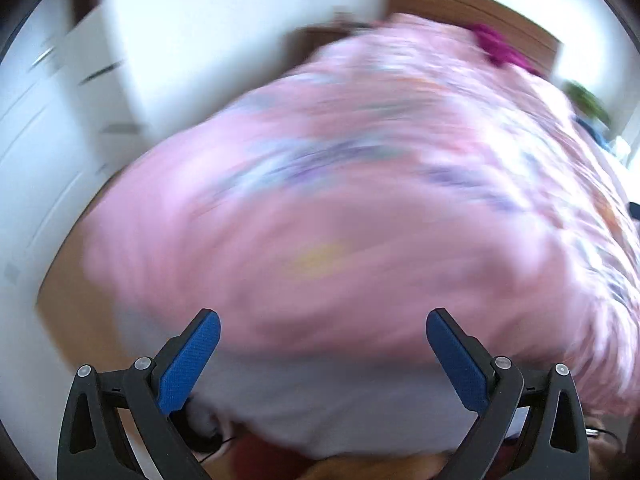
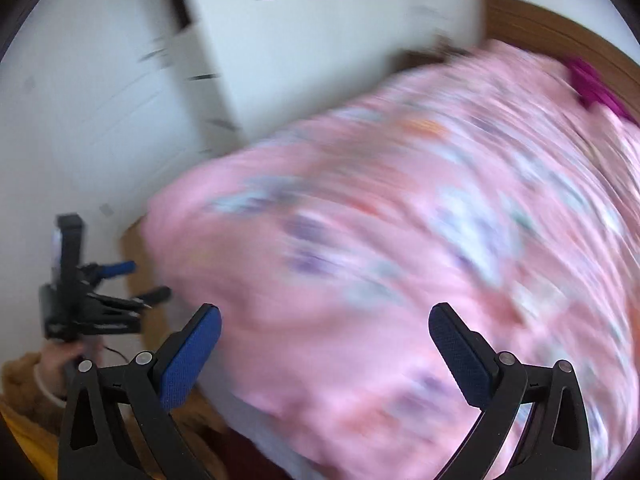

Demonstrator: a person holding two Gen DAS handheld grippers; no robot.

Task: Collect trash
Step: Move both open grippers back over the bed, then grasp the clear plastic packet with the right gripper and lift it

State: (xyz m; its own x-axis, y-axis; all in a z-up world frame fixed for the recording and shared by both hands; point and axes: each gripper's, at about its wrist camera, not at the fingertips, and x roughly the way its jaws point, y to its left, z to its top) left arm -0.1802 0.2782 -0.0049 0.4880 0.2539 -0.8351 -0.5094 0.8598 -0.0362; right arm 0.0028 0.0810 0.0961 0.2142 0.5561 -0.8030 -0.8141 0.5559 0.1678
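Both views are smeared by motion. A bed under a pink patterned cover (image 1: pixel 360 208) fills most of each view; the cover (image 2: pixel 400 260) looks the same from the right wrist. A faint yellowish patch (image 1: pixel 316 260) lies on the cover; I cannot tell what it is. My left gripper (image 1: pixel 323 322) is open above the bed's near edge, nothing between its blue pads. My right gripper (image 2: pixel 325 318) is open too, jaws wide and empty. In the right wrist view the left gripper (image 2: pixel 138 280) appears at the far left, held by a hand (image 2: pixel 60 360), fingers apart.
White cabinets (image 1: pixel 192 40) and white drawer fronts (image 2: pixel 100 120) stand left of the bed. A wooden headboard (image 1: pixel 472 4) runs behind it, with a magenta thing (image 1: pixel 500 46) near it. Wooden floor (image 1: pixel 76 320) shows at the bed's left. A brown sleeve (image 2: pixel 24 392) sits low left.
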